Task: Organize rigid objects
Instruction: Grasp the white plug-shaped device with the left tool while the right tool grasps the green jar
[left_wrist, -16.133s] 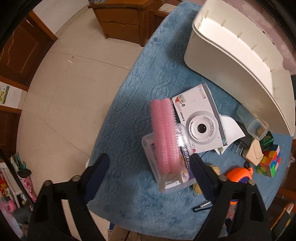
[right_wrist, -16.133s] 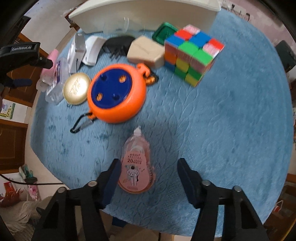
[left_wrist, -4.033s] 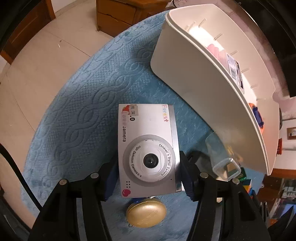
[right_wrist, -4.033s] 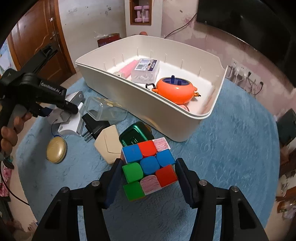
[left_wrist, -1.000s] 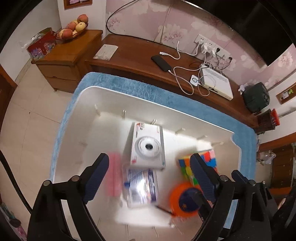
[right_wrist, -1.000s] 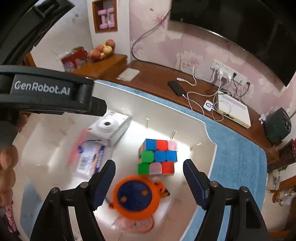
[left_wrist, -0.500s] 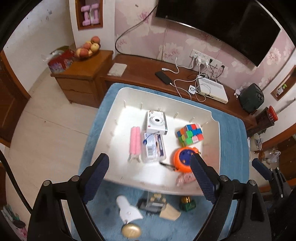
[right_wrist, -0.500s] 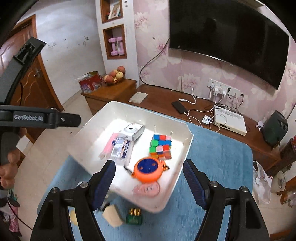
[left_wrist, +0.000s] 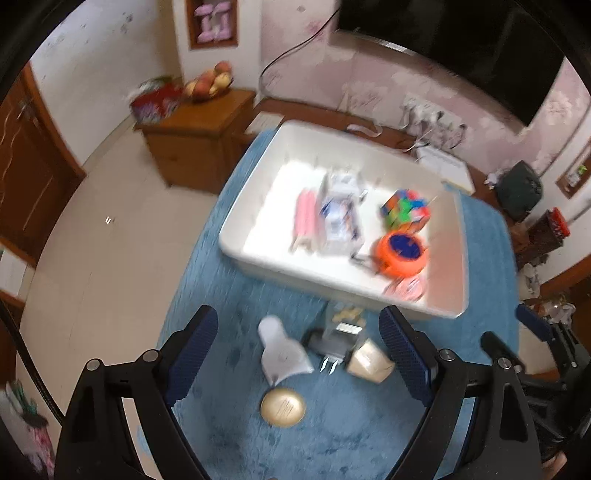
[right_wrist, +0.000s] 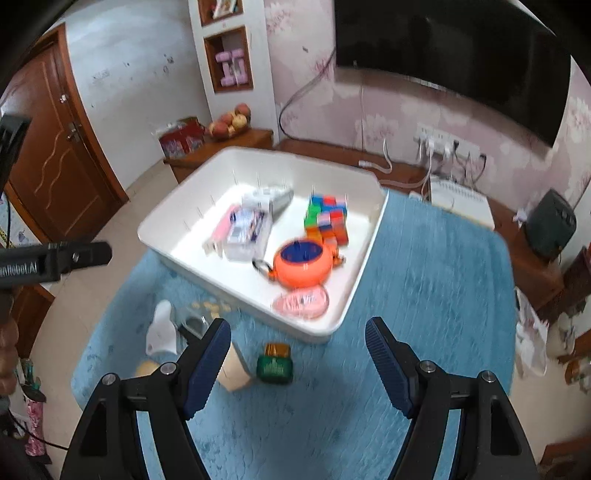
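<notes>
white plastic bin (right_wrist: 177, 221) on fuzzy blue cloth (right_wrist: 424, 295); both tools wide, empty.

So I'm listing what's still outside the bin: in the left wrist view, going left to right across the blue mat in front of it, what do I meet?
White scoop-shaped piece → black plug adapter → beige block. The gold disc lies nearer the camera, below the scoop, so it is left out of the order.
</notes>
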